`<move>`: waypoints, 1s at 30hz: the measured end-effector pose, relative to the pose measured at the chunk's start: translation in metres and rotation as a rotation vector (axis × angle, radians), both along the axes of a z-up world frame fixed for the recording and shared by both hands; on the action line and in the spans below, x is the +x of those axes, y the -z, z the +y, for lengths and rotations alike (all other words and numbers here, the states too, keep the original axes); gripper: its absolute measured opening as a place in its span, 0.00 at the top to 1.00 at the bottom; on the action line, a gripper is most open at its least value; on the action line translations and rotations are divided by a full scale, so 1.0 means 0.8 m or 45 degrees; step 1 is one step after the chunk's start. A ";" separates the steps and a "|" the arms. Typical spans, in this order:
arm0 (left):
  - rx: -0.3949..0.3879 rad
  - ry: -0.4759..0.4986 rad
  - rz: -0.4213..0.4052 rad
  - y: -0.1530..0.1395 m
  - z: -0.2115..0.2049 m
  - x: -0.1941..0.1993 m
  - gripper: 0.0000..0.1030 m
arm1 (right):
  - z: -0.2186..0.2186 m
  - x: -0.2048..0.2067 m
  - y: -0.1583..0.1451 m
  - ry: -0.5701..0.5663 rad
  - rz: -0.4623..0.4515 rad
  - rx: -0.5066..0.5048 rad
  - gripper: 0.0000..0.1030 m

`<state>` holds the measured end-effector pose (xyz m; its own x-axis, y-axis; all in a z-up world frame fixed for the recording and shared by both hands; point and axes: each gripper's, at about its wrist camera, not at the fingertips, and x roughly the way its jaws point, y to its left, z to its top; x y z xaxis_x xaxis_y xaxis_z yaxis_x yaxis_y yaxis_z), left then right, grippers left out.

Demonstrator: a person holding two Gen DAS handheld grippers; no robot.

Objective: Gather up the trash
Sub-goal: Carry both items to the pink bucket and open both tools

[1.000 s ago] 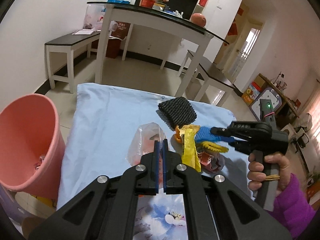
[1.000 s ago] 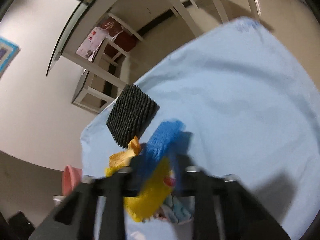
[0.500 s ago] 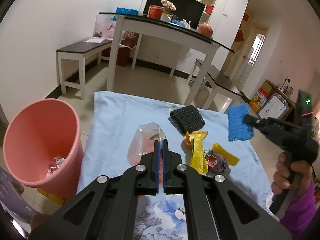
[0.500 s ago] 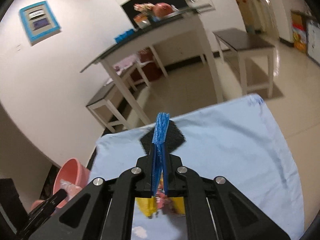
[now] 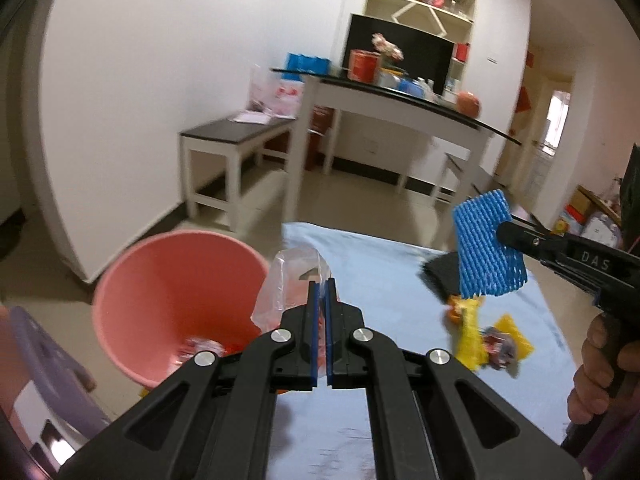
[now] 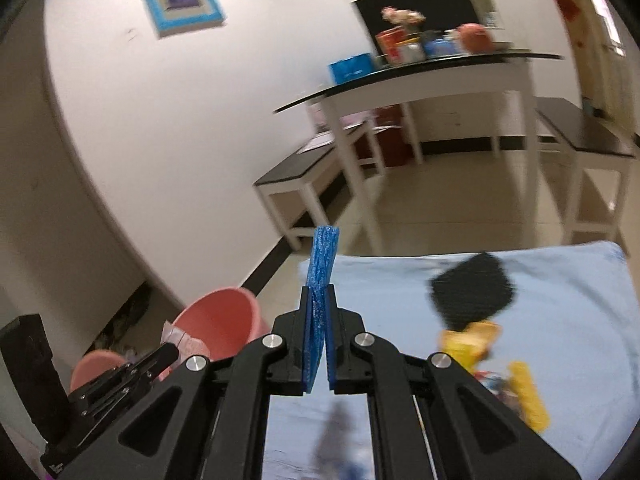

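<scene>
While the pale blue cloth (image 5: 384, 264) covering the tabletop fills the lower half of both views, its near edge is hidden behind the black gripper frames. Off its left side stands the pink bin (image 5: 176, 300), with some crumpled scraps at the bottom too blurred to identify; in the right wrist view only its rim (image 6: 224, 320) shows at about 8 o'clock. On the cloth lies a black mesh pad (image 6: 472, 292), half covered in the left wrist view by the blue foam net (image 5: 486, 248). Below the pad sits a heap of yellow wrappers (image 5: 480, 336), smeared by motion, so their number is unclear. The right gripper (image 6: 319, 316) is clenched on the blue foam net (image 6: 322, 272), which stands edge-on above the fingers and is held in the air over the cloth. The left gripper (image 5: 322, 312) has its fingers pressed together on a clear plastic bag (image 5: 292, 284), held at the bin's right rim; something reddish inside it cannot be made out. At 4 o'clock the person's right hand (image 5: 600, 364) is cut off by the frame edge.
</scene>
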<state>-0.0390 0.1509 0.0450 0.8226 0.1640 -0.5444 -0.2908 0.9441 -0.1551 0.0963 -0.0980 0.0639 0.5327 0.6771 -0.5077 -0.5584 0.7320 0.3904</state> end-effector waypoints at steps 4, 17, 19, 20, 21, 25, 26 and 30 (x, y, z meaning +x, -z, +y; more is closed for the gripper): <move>-0.008 -0.104 0.010 0.004 0.040 -0.013 0.98 | 0.057 -0.007 -0.002 -0.099 -0.008 -0.024 0.95; -0.087 -0.281 0.088 0.042 0.130 -0.025 0.98 | 0.208 -0.050 0.029 -0.330 -0.053 -0.159 0.95; -0.106 -0.290 0.097 0.049 0.137 -0.025 0.98 | 0.222 -0.051 0.039 -0.339 -0.033 -0.184 0.95; -0.116 -0.290 0.101 0.052 0.140 -0.025 0.98 | 0.226 -0.050 0.043 -0.341 -0.024 -0.189 0.95; -0.121 -0.291 0.104 0.054 0.143 -0.026 0.98 | 0.231 -0.049 0.047 -0.342 -0.015 -0.195 0.95; -0.123 -0.286 0.115 0.061 0.150 -0.021 0.98 | 0.241 -0.041 0.063 -0.341 0.018 -0.214 0.95; -0.120 -0.285 0.116 0.062 0.149 -0.019 0.98 | 0.241 -0.040 0.065 -0.341 0.024 -0.216 0.95; -0.103 -0.287 0.124 0.068 0.152 -0.019 0.98 | 0.242 -0.038 0.076 -0.336 0.052 -0.233 0.95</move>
